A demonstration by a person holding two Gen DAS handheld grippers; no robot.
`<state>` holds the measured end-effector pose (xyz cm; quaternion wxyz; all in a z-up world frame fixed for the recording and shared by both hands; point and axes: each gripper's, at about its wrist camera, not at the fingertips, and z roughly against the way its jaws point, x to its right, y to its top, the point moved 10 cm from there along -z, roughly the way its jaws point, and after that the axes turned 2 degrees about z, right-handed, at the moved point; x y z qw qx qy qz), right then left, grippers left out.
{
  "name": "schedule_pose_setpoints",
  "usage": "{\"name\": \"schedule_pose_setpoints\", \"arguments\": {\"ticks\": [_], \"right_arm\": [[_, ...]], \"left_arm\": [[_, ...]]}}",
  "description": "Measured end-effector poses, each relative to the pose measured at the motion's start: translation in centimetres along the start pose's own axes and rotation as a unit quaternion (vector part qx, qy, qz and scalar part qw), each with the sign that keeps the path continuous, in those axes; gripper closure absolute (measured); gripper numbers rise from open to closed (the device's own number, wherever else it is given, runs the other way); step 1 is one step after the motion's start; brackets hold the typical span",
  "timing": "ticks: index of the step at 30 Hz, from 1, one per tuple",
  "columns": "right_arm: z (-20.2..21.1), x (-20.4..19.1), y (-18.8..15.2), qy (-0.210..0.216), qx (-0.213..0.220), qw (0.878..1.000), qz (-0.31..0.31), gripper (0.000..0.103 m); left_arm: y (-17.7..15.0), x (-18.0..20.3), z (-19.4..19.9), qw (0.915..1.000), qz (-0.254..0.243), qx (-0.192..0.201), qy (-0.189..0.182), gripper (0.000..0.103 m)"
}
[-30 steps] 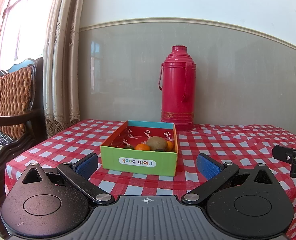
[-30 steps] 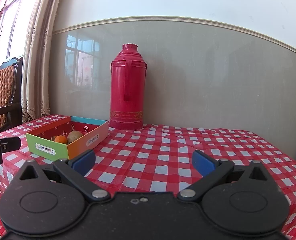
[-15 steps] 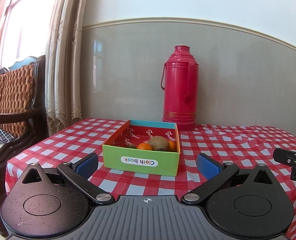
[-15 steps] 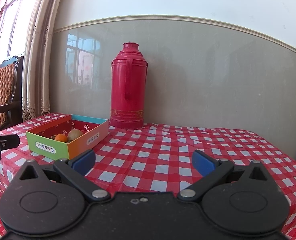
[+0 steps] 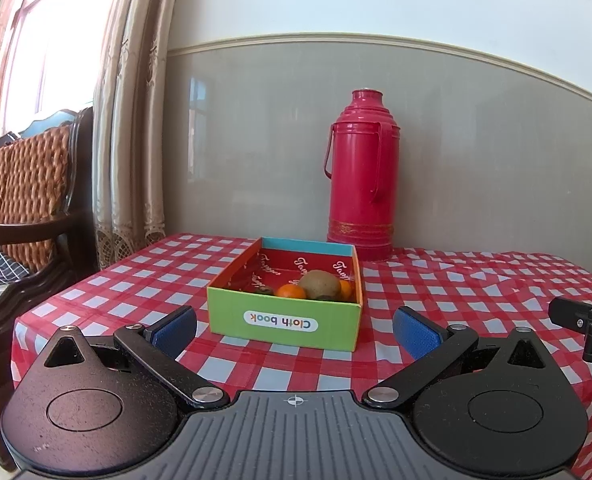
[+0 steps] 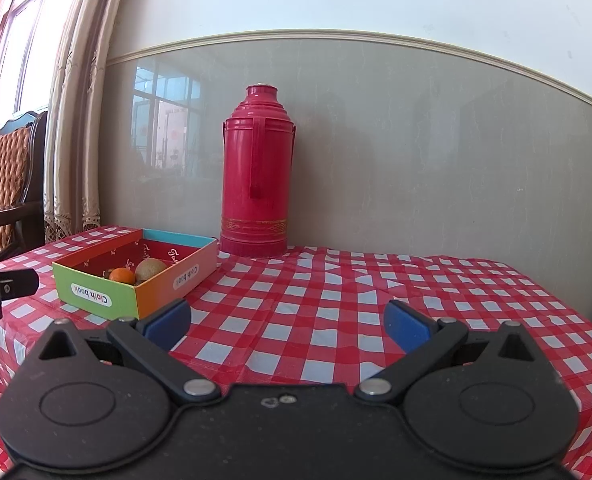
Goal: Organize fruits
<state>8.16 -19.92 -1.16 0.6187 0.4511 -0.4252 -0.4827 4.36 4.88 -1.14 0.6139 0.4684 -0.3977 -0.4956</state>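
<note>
Two grippers spread wide, empty: box w/ fruit sits dead ahead of left gripper, long axis pointing away; right gripper further off, box to its left.

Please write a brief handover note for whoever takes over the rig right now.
Left gripper: jaws open, empty, facing the box from the near side.
Right gripper: jaws open, empty, over bare tablecloth to the box's right.
Fruit: a kiwi and oranges lie in the box, with something small and dark beside them. No fruit shows outside it.
Flask: upright behind the box, by the wall.
Done: visible fruit is boxed.
Left: probably nothing; check for fruit out of view.
</note>
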Motion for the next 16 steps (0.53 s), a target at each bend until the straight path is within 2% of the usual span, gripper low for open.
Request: {"name": "schedule_pose_setpoints", "arguments": {"ticks": [16], "right_arm": [[0.0, 0.0, 0.0, 0.001, 0.0, 1.0, 0.0, 0.006]], "left_arm": [[1.0, 0.7, 1.4, 0.9988, -0.004, 0.045, -0.017, 0.0]]}}
